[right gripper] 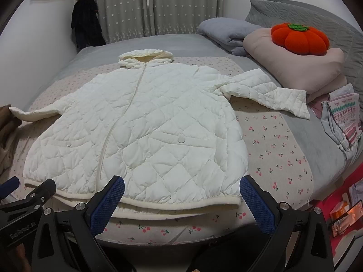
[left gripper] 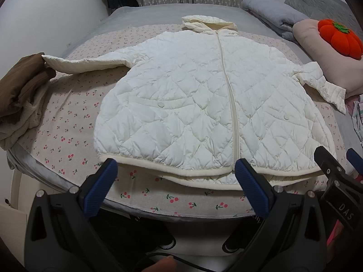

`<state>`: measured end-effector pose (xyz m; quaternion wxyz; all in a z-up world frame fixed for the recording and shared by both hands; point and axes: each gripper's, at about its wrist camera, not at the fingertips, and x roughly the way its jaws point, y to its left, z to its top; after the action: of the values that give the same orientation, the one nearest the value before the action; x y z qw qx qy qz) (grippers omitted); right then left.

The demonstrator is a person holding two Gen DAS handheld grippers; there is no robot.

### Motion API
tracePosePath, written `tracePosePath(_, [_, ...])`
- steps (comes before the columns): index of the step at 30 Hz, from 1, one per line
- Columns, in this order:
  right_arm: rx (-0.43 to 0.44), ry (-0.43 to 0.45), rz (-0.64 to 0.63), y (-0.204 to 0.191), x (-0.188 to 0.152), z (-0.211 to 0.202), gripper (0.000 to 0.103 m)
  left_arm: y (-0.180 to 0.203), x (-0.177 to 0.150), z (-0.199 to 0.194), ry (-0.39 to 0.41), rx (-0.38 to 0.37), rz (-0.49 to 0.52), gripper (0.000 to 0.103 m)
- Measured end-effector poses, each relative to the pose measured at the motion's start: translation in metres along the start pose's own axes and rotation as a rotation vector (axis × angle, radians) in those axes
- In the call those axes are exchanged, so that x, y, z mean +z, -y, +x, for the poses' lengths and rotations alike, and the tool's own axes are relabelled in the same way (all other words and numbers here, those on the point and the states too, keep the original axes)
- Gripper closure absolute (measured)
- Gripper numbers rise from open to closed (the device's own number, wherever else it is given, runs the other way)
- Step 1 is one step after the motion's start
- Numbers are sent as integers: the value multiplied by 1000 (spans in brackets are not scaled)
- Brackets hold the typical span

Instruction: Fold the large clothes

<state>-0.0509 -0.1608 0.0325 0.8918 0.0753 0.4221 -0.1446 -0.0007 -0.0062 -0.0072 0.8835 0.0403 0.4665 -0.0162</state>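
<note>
A white quilted hooded jacket (left gripper: 204,104) lies flat, front up and zipped, on the cherry-print bed cover (left gripper: 68,122), hood at the far end, both sleeves spread out. It also shows in the right wrist view (right gripper: 140,131). My left gripper (left gripper: 175,170) is open and empty, just short of the jacket's hem near the zip. My right gripper (right gripper: 181,187) is open and empty, just short of the hem's right part. The right gripper's body shows in the left wrist view (left gripper: 335,176).
A brown and cream garment pile (left gripper: 20,95) lies at the bed's left edge by the left sleeve. Pillows, a folded pink quilt (right gripper: 295,68) with an orange pumpkin cushion (right gripper: 299,38) and patterned cloth (right gripper: 344,117) sit on the right. Curtains hang behind.
</note>
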Motion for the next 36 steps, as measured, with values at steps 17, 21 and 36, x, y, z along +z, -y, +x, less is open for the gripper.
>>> tracePosePath(17, [-2,8,5,4,4,-5,0,5,2,-1,3,-10,18,1])
tracePosePath(21, [1,15,4,6,5,-8,0,6,3,-4,13,-12,21,1])
tracePosePath(36, [5,21,-5,5,9,-11,0,7,3,-6,20,-10,24,1])
